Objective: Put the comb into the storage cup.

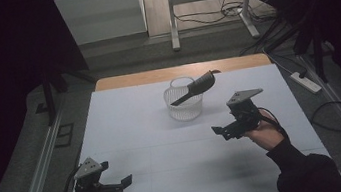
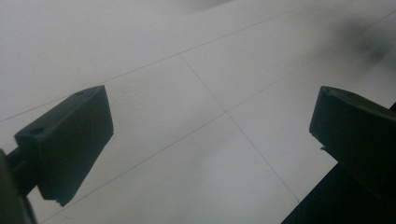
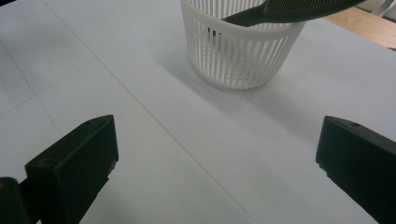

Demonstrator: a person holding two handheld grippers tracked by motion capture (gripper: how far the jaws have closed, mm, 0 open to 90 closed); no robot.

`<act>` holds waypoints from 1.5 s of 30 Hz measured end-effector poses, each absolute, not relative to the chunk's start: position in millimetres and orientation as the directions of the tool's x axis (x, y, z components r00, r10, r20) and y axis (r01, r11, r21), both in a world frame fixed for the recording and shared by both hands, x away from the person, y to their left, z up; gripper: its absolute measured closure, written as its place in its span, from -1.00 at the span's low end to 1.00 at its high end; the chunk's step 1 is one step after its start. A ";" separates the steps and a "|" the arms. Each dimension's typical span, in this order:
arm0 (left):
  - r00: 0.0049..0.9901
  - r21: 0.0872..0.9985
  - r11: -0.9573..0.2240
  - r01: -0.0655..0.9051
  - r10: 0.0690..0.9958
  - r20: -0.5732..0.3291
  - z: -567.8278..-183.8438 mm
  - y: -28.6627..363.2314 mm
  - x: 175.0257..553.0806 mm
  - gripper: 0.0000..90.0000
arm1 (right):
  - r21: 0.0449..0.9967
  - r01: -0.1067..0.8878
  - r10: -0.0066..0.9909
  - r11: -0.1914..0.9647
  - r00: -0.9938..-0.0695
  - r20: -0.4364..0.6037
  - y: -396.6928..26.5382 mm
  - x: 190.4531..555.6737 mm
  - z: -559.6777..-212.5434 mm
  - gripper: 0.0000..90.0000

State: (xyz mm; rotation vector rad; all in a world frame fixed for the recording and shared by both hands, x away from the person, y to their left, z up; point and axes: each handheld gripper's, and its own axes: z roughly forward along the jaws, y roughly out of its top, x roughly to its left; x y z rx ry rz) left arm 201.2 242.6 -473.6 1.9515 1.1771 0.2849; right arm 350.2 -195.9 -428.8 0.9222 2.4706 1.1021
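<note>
Near surface [image 1: 128, 132] centre: white basket [image 1: 185, 105], upright, with black brush [image 1: 196, 87] lying across its rim. Right claw [image 1: 225, 132] released, near basket; left claw [image 1: 120, 186] released, well apart, at front edge.

Dim room; grey floor [image 1: 117, 58]; metal frame [image 1: 172, 15]; power strip [image 1: 305, 82].
</note>
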 end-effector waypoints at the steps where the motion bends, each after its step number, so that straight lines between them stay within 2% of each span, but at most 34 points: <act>1: 0.538 0.741 -0.228 0.632 0.817 -0.208 -473.5 242.6 201.2 -1.00 | 0.744 0.439 0.656 0.503 -0.755 0.002 -196.8 349.3 -429.1 -1.00; 45: 0.540 0.741 -0.227 0.631 0.815 -0.211 -473.4 242.2 201.8 -0.99 | 0.756 0.481 0.726 0.444 -0.688 0.011 -258.1 309.2 -432.6 -1.00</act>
